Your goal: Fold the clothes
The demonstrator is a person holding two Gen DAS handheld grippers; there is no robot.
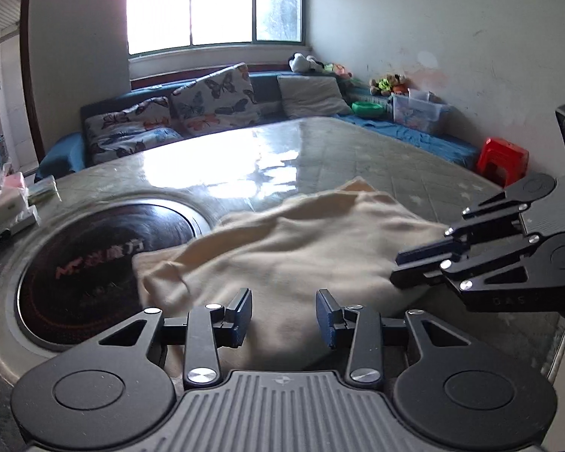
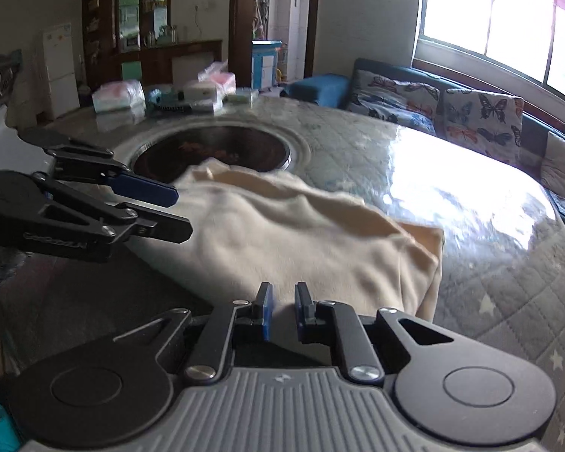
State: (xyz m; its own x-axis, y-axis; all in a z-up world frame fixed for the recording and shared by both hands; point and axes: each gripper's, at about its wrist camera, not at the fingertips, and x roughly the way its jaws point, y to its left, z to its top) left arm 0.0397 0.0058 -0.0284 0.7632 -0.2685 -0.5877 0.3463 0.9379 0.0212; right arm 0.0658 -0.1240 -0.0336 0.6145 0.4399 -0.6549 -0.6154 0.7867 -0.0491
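Note:
A cream garment [image 1: 282,248] lies folded and rumpled on the glass-topped table [image 1: 245,150], partly over the rim of a round black hotplate [image 1: 94,248]. My left gripper [image 1: 284,316] is open and empty just above the garment's near edge. My right gripper [image 2: 282,310] is open with a narrow gap, empty, at the garment's [image 2: 301,233] near edge. Each gripper shows in the other's view: the right [image 1: 403,267] at the garment's right side, the left [image 2: 180,211] over its left side.
The hotplate [image 2: 214,150] is set into the table's middle. Boxes and packets [image 2: 192,94] crowd the table's far end. A sofa with butterfly cushions [image 1: 192,113] runs under the window. A red stool [image 1: 503,160] stands at the right.

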